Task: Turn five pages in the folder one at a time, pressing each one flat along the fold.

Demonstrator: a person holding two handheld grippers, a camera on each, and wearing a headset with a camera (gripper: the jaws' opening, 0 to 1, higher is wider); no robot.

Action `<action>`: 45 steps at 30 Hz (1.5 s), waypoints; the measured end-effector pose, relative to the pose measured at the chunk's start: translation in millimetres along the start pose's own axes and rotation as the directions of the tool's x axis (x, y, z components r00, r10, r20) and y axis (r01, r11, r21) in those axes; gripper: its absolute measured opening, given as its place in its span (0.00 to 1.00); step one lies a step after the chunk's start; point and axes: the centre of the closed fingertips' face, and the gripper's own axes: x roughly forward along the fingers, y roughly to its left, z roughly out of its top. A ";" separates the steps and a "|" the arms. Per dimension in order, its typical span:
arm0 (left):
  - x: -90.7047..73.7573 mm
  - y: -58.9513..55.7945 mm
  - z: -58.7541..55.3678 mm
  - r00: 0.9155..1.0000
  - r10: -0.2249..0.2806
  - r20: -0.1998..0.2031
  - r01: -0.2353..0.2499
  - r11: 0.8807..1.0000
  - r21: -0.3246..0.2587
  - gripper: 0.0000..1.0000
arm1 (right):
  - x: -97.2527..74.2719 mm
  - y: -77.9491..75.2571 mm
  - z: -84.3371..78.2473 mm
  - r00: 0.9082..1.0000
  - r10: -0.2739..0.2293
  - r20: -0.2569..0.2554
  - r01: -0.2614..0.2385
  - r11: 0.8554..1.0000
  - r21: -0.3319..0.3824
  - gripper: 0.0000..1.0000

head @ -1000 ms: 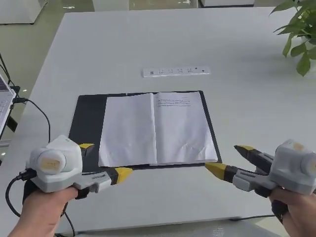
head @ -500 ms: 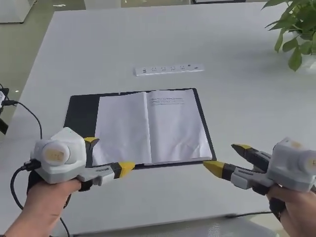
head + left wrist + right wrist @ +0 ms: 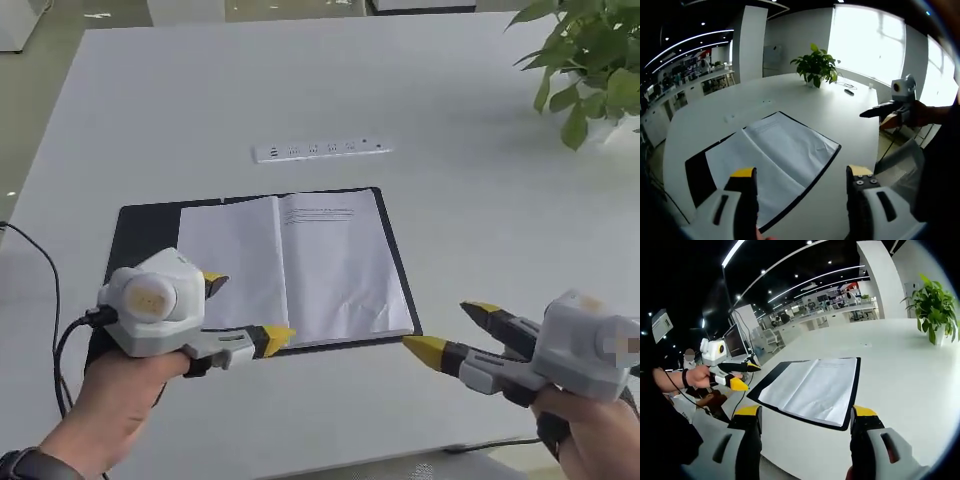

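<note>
Left gripper [image 3: 247,308] and right gripper [image 3: 445,328], both spread and empty beside the folder [image 3: 145,235], could easily pinch up two pages [image 3: 340,260] together.

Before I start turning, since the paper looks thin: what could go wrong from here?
1. More sheets likely lie under the right page; the open right gripper, off its near corner, could pinch several at once.
2. Nothing holds the folder on the smooth table, so a pull may slide it; the open left gripper is by its near edge.
3. The page looks wrinkled near its corner; hard jaw tips could tear it.
</note>
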 end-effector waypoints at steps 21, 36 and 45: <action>86.5 -40.0 40.1 0.992 -0.126 -0.019 0.127 0.988 0.084 0.71 | -9.3 -8.8 -6.4 1.000 -0.012 -0.007 0.012 1.000 0.029 0.71; 147.2 -69.2 25.9 0.984 -0.156 -0.089 0.165 0.980 0.108 0.70 | -9.1 -18.4 -8.2 1.000 -0.012 -0.012 0.013 0.999 0.051 0.70; 168.2 -70.8 10.1 0.981 -0.143 -0.128 0.157 0.982 0.102 0.69 | -7.2 -21.9 -15.1 0.999 -0.008 -0.032 0.010 0.998 0.061 0.69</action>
